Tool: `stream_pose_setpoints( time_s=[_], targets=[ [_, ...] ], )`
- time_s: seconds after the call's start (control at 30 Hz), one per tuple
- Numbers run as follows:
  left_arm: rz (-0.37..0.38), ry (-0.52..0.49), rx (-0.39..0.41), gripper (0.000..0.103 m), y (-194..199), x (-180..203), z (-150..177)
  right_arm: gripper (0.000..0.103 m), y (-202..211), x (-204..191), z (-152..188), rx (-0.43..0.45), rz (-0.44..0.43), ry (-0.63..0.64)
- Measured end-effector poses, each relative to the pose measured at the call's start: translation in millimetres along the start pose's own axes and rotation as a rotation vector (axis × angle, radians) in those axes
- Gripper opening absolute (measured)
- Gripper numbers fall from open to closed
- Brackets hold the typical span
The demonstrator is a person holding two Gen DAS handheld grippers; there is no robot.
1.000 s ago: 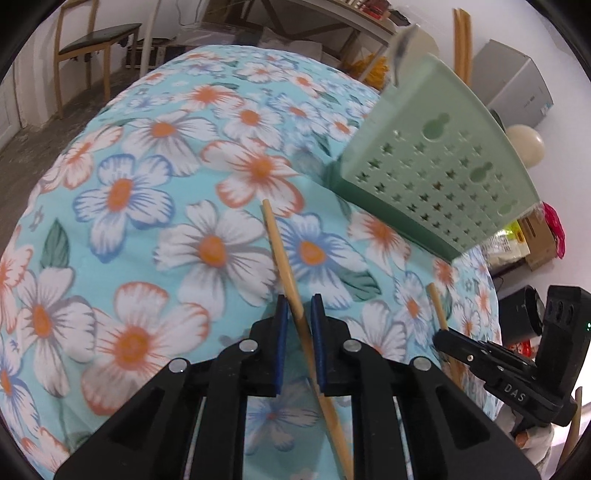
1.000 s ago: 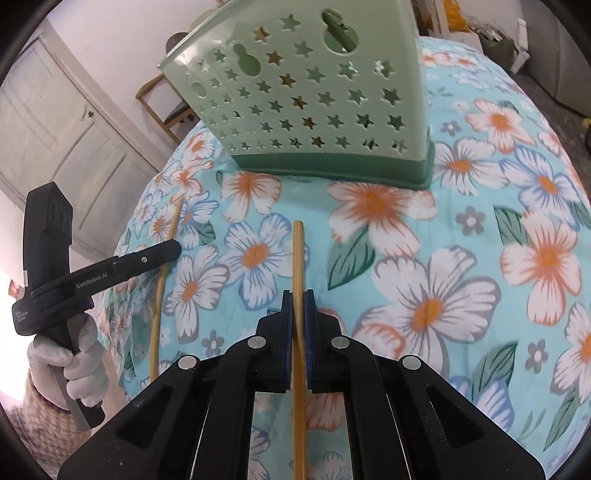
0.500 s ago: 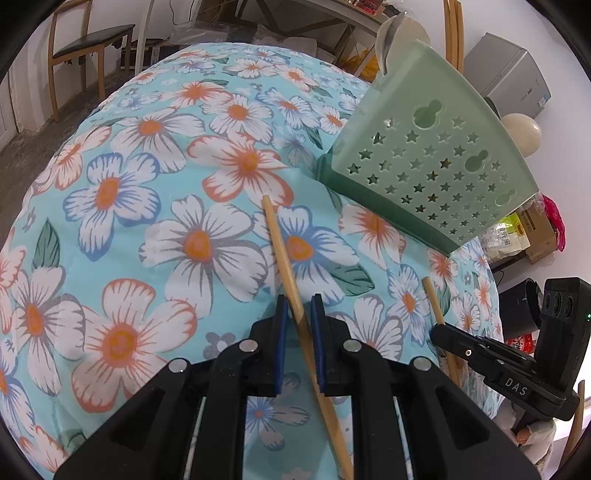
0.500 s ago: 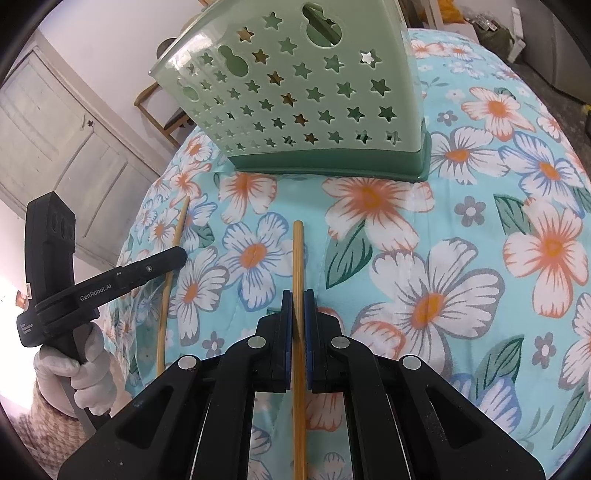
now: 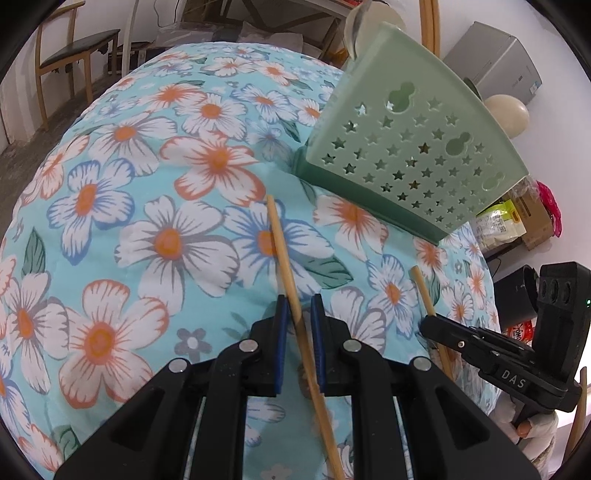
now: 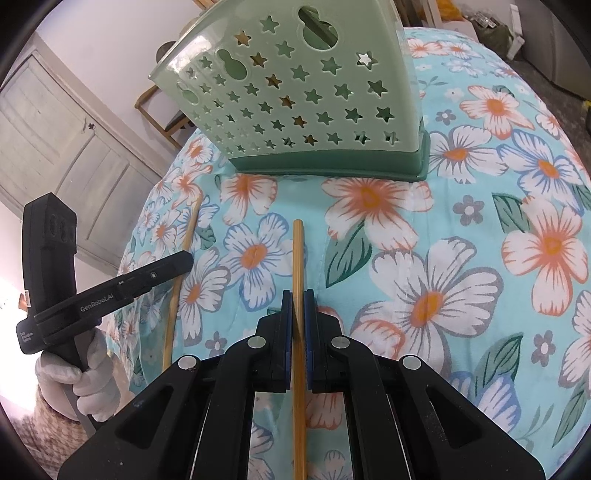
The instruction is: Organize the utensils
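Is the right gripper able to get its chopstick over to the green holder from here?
Probably yes. The right gripper grips its chopstick, and only bare flowered cloth lies between it and the green holder ahead.

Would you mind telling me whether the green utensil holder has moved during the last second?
No. The utensil holder sits on the same flowers of the tablecloth.

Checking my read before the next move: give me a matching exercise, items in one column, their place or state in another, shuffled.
Items:
1. left gripper
2. right gripper
3. green holder
4. spoon

States:
A. stands on the floral cloth, star holes in its wall
B. shut on a chopstick that runs straight ahead
C. pokes up out of the holder
D. shut on a slanted chopstick

Pairs: 1-D, 2-B, 3-A, 4-C
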State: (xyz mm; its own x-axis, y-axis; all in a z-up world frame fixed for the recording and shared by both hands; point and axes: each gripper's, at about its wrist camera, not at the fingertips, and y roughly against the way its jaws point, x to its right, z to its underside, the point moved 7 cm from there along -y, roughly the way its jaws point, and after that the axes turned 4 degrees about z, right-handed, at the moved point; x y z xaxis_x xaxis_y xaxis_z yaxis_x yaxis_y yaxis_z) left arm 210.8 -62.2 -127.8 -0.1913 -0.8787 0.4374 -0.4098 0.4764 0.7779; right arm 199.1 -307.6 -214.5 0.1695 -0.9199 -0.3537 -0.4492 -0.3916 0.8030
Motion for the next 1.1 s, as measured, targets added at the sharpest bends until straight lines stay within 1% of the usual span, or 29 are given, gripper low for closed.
stream_pose_setpoints(
  time_s=[0.37,0.53,0.6,0.67,0.87,1.0,1.1],
  targets=[
    [-0.004,0.000,-0.011,0.013,-1,1,-1,0.009,2,-2,-1,-0.014,-0.022,-0.006],
    [-0.009,-0.020,-0.012,0.020,-1,3,-5,0.013,1,-2,-1,-0.016,-0.046,-0.021],
    [-0.021,-0.028,-0.016,0.021,-2,3,-6,0.013,1,-1,-2,-0.016,-0.050,-0.024],
    [-0.045,-0.050,-0.015,0.021,-4,5,-7,0.013,1,-1,-5,-0.013,-0.052,-0.022],
    [-0.187,-0.177,0.005,0.021,-10,16,-6,0.013,-9,-3,-13,-0.016,-0.041,-0.008],
    [-0.273,-0.260,0.022,0.021,-15,23,-3,0.013,-13,-5,-17,-0.016,-0.019,0.010],
    [-0.309,-0.292,0.037,0.021,-16,26,-2,0.011,-16,-6,-17,-0.014,0.001,0.026]
  ],
)
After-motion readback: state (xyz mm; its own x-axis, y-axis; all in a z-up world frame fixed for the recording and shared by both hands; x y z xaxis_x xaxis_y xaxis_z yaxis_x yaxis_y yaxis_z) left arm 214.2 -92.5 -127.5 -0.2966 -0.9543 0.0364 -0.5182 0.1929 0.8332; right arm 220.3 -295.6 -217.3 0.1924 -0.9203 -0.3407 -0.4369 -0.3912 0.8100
